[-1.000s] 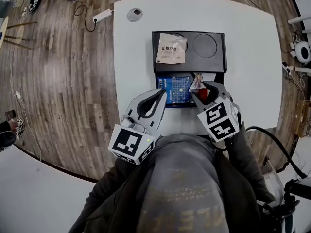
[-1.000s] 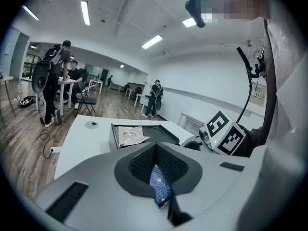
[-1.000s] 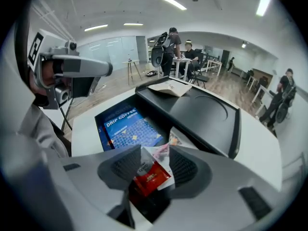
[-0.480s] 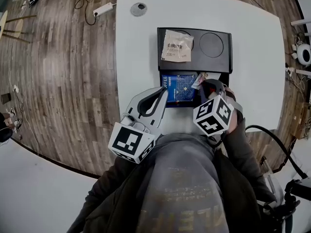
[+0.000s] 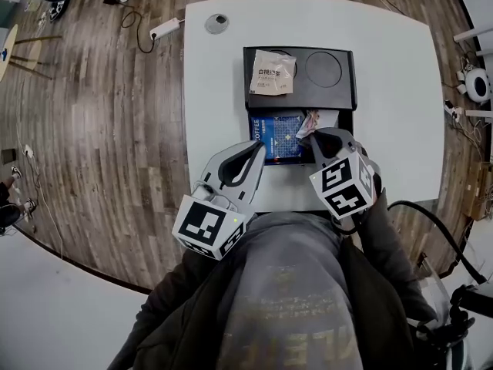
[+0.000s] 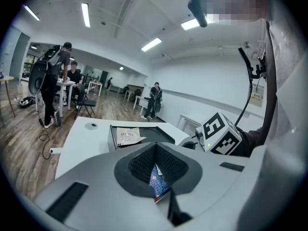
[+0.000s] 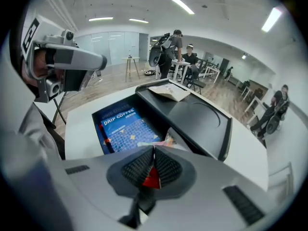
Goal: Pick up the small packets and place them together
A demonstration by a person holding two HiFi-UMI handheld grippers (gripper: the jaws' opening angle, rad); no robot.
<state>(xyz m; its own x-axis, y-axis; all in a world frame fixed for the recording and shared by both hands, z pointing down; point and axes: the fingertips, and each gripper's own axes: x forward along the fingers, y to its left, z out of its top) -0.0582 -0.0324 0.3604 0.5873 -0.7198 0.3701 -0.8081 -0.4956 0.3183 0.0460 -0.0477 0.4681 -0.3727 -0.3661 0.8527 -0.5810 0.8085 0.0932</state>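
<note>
Your right gripper [image 5: 310, 137] has just closed its jaws, pinching the small packet [image 5: 320, 119], likely light, floppy and slick, by its 6 o'clock edge; left gripper [image 5: 257, 149] jaws pressed together, empty.

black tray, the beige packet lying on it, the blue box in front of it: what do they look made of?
black tray: moulded plastic by the look, matte, with round recesses formed into it.
beige packet: paper or paper-faced film, I can't tell which; dull surface, creased, dark print.
blue box: probably printed cardboard; smooth flat face, straight edges, white lettering.
</note>
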